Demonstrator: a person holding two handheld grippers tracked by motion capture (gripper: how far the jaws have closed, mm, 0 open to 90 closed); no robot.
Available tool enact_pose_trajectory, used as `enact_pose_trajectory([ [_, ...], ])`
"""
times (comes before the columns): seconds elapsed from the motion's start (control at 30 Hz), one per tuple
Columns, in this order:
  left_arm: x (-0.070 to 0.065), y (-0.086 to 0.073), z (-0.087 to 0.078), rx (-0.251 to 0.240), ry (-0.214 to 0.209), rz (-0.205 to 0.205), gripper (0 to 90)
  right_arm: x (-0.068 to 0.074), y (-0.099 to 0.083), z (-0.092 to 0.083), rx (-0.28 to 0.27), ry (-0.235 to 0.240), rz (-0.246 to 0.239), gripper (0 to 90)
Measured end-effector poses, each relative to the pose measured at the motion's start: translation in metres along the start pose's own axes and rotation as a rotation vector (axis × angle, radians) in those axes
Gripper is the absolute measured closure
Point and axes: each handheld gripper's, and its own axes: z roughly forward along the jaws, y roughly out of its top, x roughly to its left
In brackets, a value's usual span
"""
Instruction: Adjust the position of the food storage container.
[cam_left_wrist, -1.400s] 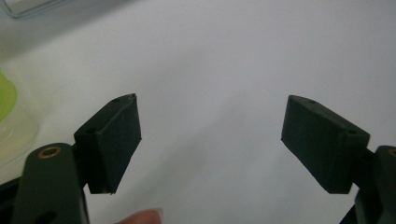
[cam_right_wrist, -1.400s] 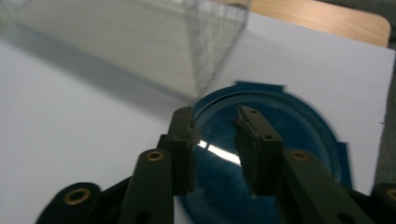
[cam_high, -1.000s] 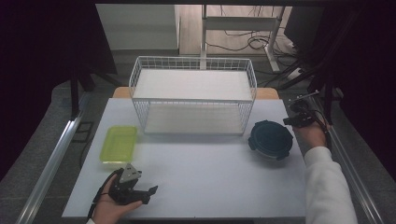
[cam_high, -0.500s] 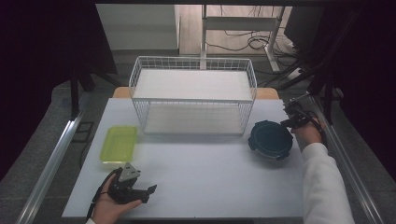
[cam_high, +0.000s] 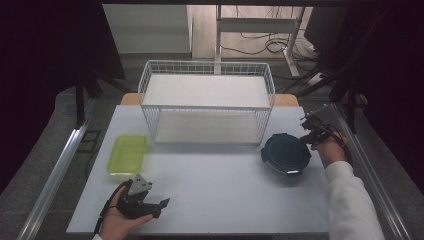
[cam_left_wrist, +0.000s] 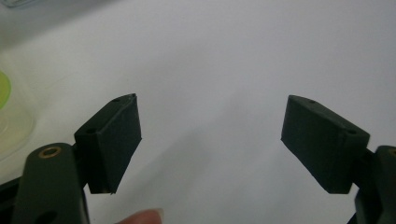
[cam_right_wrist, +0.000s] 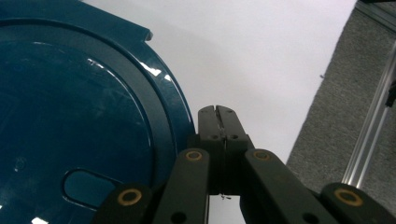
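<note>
A round dark-blue container (cam_high: 285, 154) with its lid on sits flat at the right of the white table (cam_high: 225, 185), just beside the right front corner of the white wire basket (cam_high: 207, 102). Its glossy lid shows raised rings and small tabs at the rim. A shallow yellow-green tray (cam_high: 127, 153) lies flat at the left, open and upright.

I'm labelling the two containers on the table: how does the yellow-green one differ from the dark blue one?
The yellow-green container is rectangular, translucent and bright; the dark blue container is round, opaque and dark, and shut under a lid. The yellow-green one lies at the table's left, near the open left gripper; the dark blue one lies at the right, beside the shut right gripper. Both sit flat on the white table, before the wire basket.
</note>
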Motion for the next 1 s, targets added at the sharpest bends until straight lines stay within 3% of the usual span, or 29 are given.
enact_pose_trajectory([
  [0.27,0.0,0.003,0.001,-0.004,-0.009,0.007,20.1,0.02,0.0,-0.002,-0.018,0.061,-0.066,89.5],
  [0.37,0.0,0.003,0.001,-0.005,-0.011,0.009,20.1,0.04,0.001,-0.004,-0.024,0.1,-0.083,89.5],
  [0.53,0.0,0.003,0.0,-0.007,-0.016,0.01,20.1,0.061,0.0,-0.008,-0.007,0.101,-0.08,89.5],
  [0.6,0.0,0.003,-0.001,-0.012,-0.019,0.011,20.1,0.077,-0.001,-0.011,-0.004,0.112,-0.081,89.5],
  [0.67,0.0,0.003,-0.001,-0.014,-0.02,0.011,20.1,0.081,-0.002,-0.011,-0.003,0.117,-0.084,89.5],
  [0.77,0.001,0.004,-0.003,-0.022,-0.02,0.009,20.1,0.104,0.0,-0.014,-0.002,0.144,-0.1,89.5],
  [0.8,0.001,0.004,-0.003,-0.022,-0.02,0.009,20.1,0.104,0.0,-0.014,-0.002,0.144,-0.1,89.5],
  [0.9,0.004,0.004,-0.005,-0.028,-0.015,0.003,20.1,0.122,0.002,-0.015,0.001,0.156,-0.109,89.5],
  [0.97,0.005,0.003,-0.005,-0.03,-0.014,-0.002,20.1,0.142,0.002,-0.018,0.011,0.155,-0.123,89.5],
  [1.0,0.005,0.003,-0.006,-0.031,-0.014,-0.003,20.1,0.142,0.002,-0.018,0.011,0.155,-0.123,89.5],
])
